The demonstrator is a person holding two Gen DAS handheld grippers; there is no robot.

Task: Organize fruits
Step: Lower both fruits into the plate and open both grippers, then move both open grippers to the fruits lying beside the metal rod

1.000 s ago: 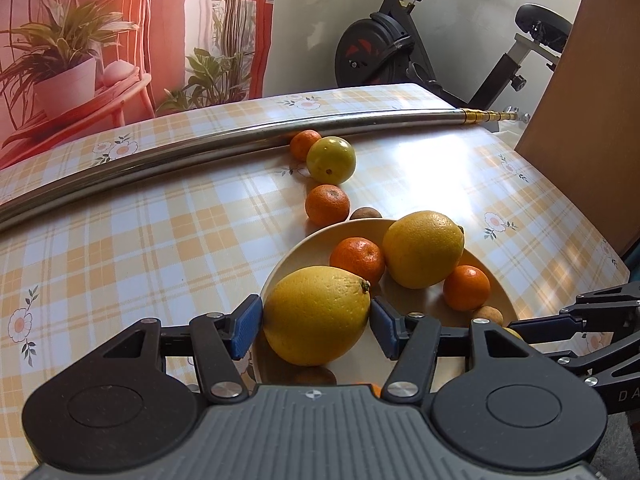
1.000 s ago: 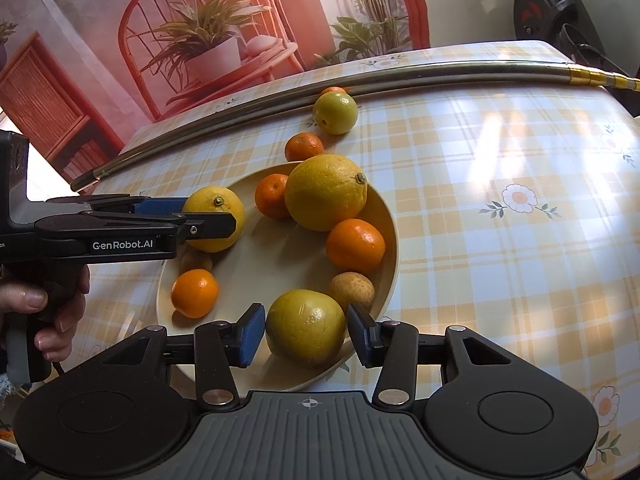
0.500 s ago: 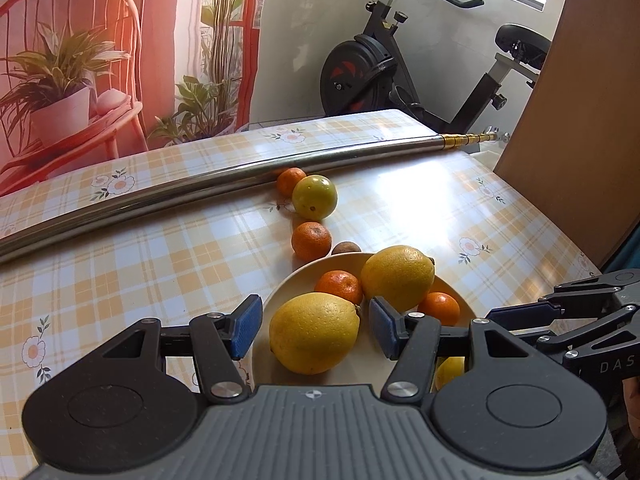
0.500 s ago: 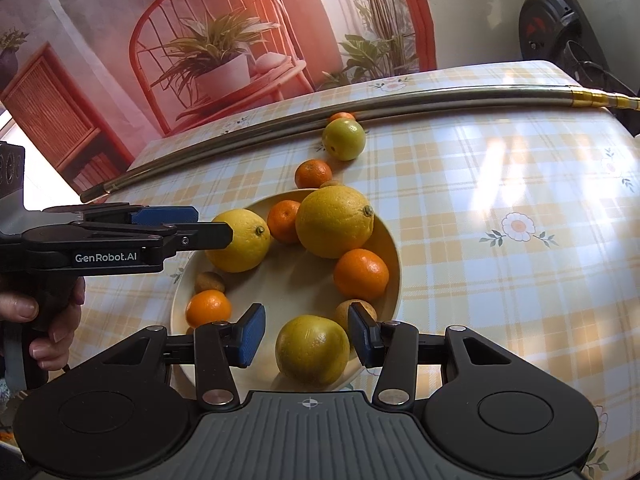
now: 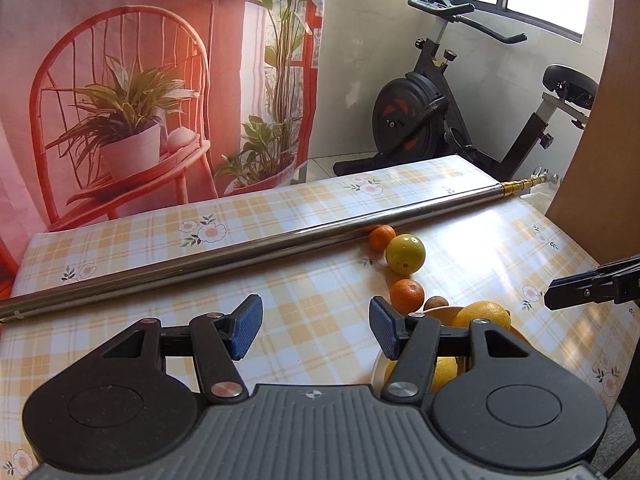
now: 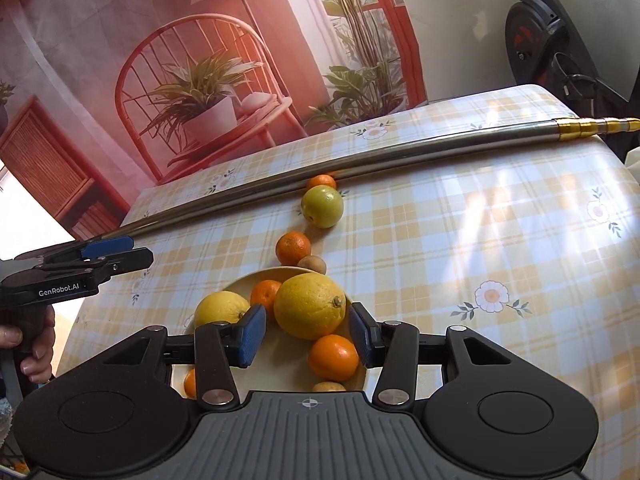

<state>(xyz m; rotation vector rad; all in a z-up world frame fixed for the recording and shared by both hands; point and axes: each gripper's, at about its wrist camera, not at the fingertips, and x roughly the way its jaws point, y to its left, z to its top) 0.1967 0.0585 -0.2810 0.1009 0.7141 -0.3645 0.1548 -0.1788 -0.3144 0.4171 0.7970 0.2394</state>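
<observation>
Metal pole (image 6: 360, 164) behind loose fruit (image 6: 322, 205)

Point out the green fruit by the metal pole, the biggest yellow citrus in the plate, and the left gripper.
green fruit (image 6: 322, 211), right wrist view, middle of its skin.
biggest yellow citrus (image 6: 309, 305), right wrist view, centre of its rind.
left gripper (image 5: 316, 330), left wrist view, midway between its open fingertips.

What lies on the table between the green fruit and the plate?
In the right wrist view, a small orange and a small brown fruit lie between the green fruit and the plate; the brown fruit sits right at the plate's rim.
</observation>
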